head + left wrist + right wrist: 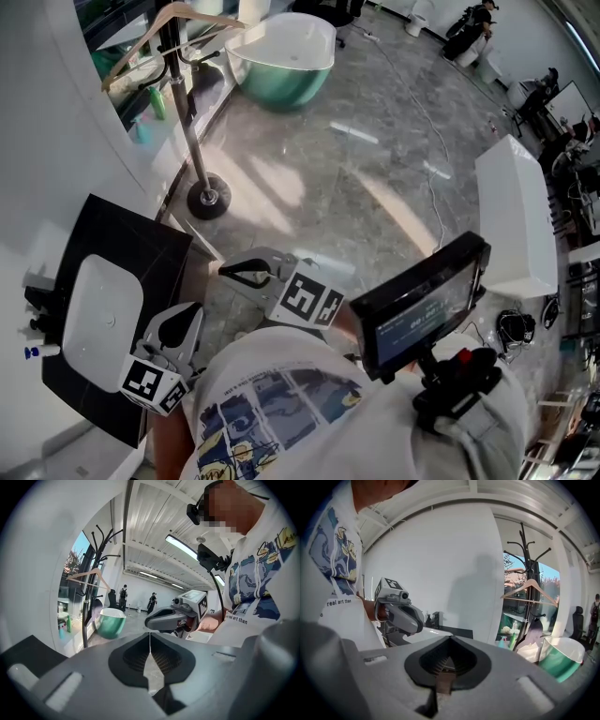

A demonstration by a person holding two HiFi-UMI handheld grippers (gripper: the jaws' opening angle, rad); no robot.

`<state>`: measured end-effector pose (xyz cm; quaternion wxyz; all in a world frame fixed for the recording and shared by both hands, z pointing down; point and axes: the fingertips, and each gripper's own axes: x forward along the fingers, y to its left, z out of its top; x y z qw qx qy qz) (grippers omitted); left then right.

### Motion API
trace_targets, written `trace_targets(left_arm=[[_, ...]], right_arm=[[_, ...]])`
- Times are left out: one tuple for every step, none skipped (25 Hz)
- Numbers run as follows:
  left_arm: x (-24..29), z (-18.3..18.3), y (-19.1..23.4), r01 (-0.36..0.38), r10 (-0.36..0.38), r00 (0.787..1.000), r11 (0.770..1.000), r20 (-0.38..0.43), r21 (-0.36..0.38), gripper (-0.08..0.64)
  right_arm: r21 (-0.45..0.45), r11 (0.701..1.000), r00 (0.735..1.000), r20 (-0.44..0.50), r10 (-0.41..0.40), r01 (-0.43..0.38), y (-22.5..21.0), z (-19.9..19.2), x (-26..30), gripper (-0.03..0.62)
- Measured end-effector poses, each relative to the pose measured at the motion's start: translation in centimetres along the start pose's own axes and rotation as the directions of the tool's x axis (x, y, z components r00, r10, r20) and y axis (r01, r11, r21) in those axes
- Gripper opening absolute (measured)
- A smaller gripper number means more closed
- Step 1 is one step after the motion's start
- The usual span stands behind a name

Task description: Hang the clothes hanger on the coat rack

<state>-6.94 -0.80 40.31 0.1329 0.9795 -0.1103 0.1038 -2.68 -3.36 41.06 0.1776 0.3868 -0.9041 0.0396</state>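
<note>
Hanger: hangs on coat rack; light, stiff wood, I judge; I'd grip its shoulder.
Left gripper, right gripper: both closed, empty.

I get bright, even daylight. It pours through the tall window, and the coat rack stands dark against it. A ceiling light strip adds to it. The glossy floor throws back pale streaks of glare. A soft, broad shadow lies on the white wall. Both gripper views bend straight lines hard and go black in the corners, and the grey foreground nearest each lens is soft. The head view is sharp and curves at its edges.
</note>
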Motion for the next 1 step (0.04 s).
trace_targets(left_arm=[[0.18, 0.01, 0.04, 0.0, 0.0, 1.0, 1.0, 0.0, 0.0, 0.009]], right_arm=[[-0.001, 1.0, 1.0, -0.001, -0.001, 0.001, -0.18, -0.11, -0.07, 0.002]])
